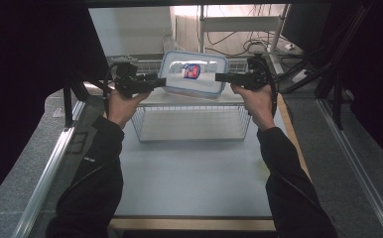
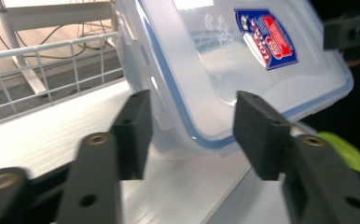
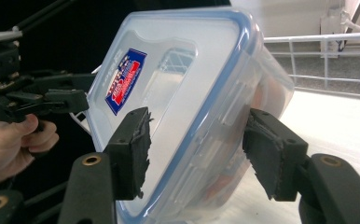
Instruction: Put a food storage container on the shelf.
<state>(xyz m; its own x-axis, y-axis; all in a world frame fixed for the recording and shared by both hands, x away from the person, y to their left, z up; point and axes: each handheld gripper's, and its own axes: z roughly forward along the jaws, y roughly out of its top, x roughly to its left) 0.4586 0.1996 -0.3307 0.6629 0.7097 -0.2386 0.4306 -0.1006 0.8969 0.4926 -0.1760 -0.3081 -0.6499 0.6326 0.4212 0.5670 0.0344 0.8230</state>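
Observation:
A clear plastic food container (image 1: 194,72) with a blue-sealed lid and a red and blue label stands tilted, its lower edge on a white board (image 1: 155,98) that lies across a wire basket. The lid faces the person. My left gripper (image 1: 162,80) comes in from the left, and its jaws (image 2: 194,116) are shut across a lower corner of the container (image 2: 243,70). My right gripper (image 1: 218,77) is at the opposite side. Its jaws (image 3: 199,126) straddle the rim of the container (image 3: 178,93), open, with the pads close to it.
The wire basket (image 1: 145,131) stands at the far middle of the grey table, with a wire rail (image 2: 52,51) behind the board. Cables and a shelf frame (image 1: 239,25) lie beyond. A green object (image 2: 341,149) sits low beside the board. Dark walls flank both sides.

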